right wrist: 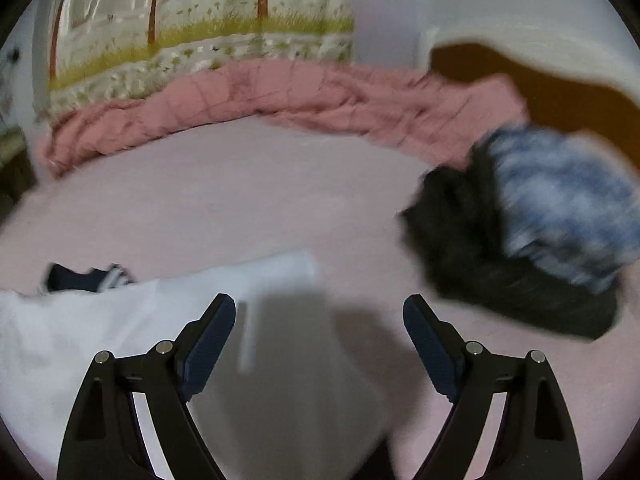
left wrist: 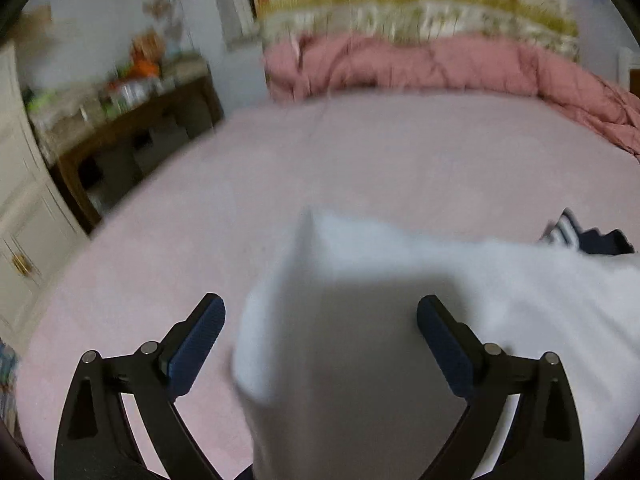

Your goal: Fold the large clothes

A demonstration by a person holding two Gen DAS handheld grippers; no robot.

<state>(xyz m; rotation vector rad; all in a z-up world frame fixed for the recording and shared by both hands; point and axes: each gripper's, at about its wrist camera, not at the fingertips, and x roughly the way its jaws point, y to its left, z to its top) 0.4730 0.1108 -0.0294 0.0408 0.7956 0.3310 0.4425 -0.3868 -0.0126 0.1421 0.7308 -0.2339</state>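
The white garment (left wrist: 500, 300) lies on the pink bed sheet (left wrist: 360, 160), its long axis running from my left gripper (left wrist: 320, 320) to my right gripper (right wrist: 320, 320), one end between each gripper's spread, empty jaws, equally near.

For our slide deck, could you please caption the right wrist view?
Open right gripper over a white garment on a pink bed, dark clothes pile beside.

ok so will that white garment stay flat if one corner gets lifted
Probably not: the white fabric garment lies draped on the pink bed sheet with a soft raised fold, so it looks floppy and should sag. It seems thin and light, and both grippers' fingers are open around it.
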